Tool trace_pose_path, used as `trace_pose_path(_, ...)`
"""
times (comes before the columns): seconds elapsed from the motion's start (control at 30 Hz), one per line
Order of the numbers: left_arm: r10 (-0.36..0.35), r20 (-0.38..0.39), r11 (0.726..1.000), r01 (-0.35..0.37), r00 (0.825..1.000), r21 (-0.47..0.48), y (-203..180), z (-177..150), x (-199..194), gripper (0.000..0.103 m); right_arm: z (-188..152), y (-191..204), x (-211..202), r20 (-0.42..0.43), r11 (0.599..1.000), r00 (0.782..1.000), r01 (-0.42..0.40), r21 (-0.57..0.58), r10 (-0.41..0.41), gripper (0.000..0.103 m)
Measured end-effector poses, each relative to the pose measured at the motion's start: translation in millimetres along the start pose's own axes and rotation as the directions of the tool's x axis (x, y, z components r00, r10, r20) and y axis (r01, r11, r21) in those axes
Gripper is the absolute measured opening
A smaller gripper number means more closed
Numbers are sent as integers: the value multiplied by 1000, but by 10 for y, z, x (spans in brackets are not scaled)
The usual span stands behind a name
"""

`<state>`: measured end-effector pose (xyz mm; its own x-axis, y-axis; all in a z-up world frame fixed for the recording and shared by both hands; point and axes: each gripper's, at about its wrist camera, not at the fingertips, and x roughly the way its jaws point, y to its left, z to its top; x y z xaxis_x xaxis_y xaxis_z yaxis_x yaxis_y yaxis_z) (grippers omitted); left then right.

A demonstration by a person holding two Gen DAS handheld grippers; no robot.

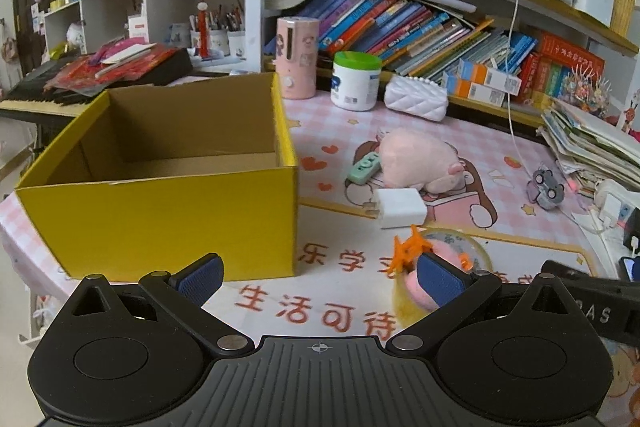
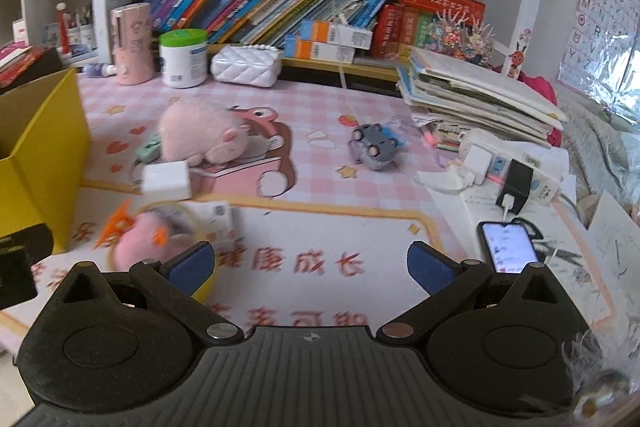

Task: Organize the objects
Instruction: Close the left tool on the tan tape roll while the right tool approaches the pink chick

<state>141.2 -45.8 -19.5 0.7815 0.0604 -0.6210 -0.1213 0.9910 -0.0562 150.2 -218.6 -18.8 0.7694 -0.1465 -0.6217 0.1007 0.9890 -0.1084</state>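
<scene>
An open, empty yellow cardboard box point(image 1: 160, 219) stands on the pink desk mat at the left; its corner shows in the right wrist view point(image 2: 44, 155). My left gripper point(image 1: 320, 279) is open and empty, right in front of the box. Its right finger sits against a pink toy with orange spikes in a clear round case point(image 1: 440, 259), also seen in the right wrist view point(image 2: 148, 239). Behind lie a white charger block point(image 1: 400, 207), a pink plush pig point(image 1: 420, 163), a green eraser-like piece point(image 1: 363, 167) and a grey toy car point(image 1: 546, 187). My right gripper point(image 2: 312, 263) is open and empty above the mat.
A phone point(image 2: 508, 247) on charge and a power strip point(image 2: 520, 171) lie at the right, by a stack of books point(image 2: 472, 99). A pink tumbler point(image 1: 298, 59), a white tub with green lid point(image 1: 356, 81) and a white quilted purse point(image 1: 416, 97) stand by the bookshelf.
</scene>
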Motion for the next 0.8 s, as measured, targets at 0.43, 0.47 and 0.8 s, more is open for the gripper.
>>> trace_pose_path(0.43,-28,-82,998,33,996,62,-543,15,386,102,234,-569,450,-3,997,1000,-13,82,13,103)
trace_pose_path(0.47,-32,-91,997,38,995,65,-590,16,423,102,247,-591,479,-5,997,1000,-20,79,20,103)
trace_pose_path(0.8,-3,-216,997,18,976,69,-860,9,807,103,326,-769,741,-34,997,998,-46,60,48,103)
